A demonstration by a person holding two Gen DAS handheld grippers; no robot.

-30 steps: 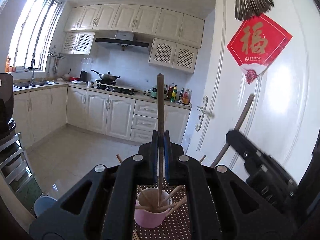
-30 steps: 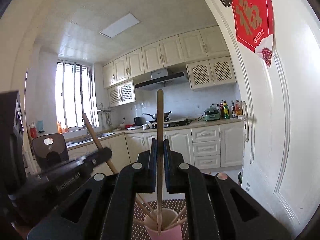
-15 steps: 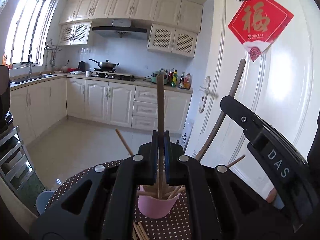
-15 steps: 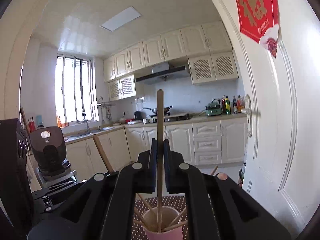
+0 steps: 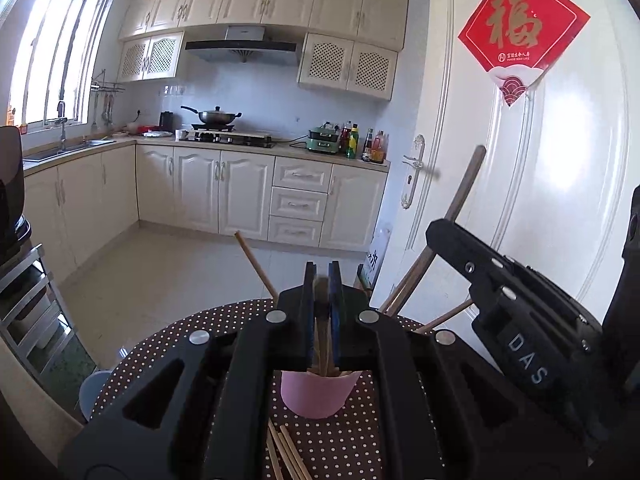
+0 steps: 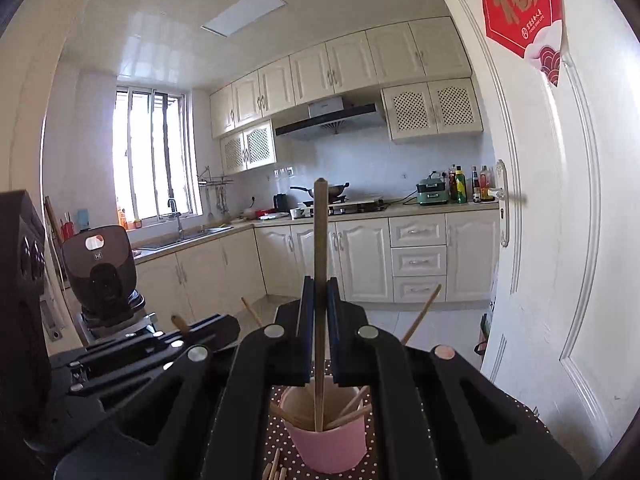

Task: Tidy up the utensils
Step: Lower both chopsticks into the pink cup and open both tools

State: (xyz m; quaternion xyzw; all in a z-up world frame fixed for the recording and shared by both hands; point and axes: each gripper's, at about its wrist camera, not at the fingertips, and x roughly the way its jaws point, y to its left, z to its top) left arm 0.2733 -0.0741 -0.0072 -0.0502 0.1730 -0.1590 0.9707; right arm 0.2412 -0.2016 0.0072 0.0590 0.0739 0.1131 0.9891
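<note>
Both wrist views, kitchen w/ round dotted table.

Left wrist view: your left gripper (image 5: 321,300) sits low over the pink cup (image 5: 318,394). Its blue pads (image 5: 308,304) are nearly closed, w/ only a narrow slot between them. A blurred brown chopstick (image 5: 320,332) stands in that slot, its top about level w/ the pad tips and its lower end inside the cup. You cannot tell whether the pads actually pinch it. More sticks lean out of the cup: one to the upper left (image 5: 256,266), others to the right. Loose chopsticks (image 5: 286,456) lie on the dotted tablecloth (image 5: 168,344) just in front of the cup. Your right gripper (image 5: 516,320), marked "DAS", shows at right, w/ a darker stick (image 5: 466,192) rising above it.

Right wrist view: your right gripper (image 6: 318,304) has its pads closed on an upright chopstick (image 6: 319,240), approx. vertical. The stick's top stands well above the fingertips; its lower end reaches down into the pink cup (image 6: 326,436). Several sticks rest inside against the cup wall; one (image 6: 422,312) leans out to the right. Your left gripper (image 6: 152,344) lies at lower left, lower than the right. A few loose stick ends (image 6: 274,468) show at the bottom edge by the cup base.

Bkgd: cream cabinets (image 5: 200,188), a wok (image 5: 216,114) on the stove, a white door (image 5: 552,160) w/ a red diamond decoration (image 5: 520,32).
</note>
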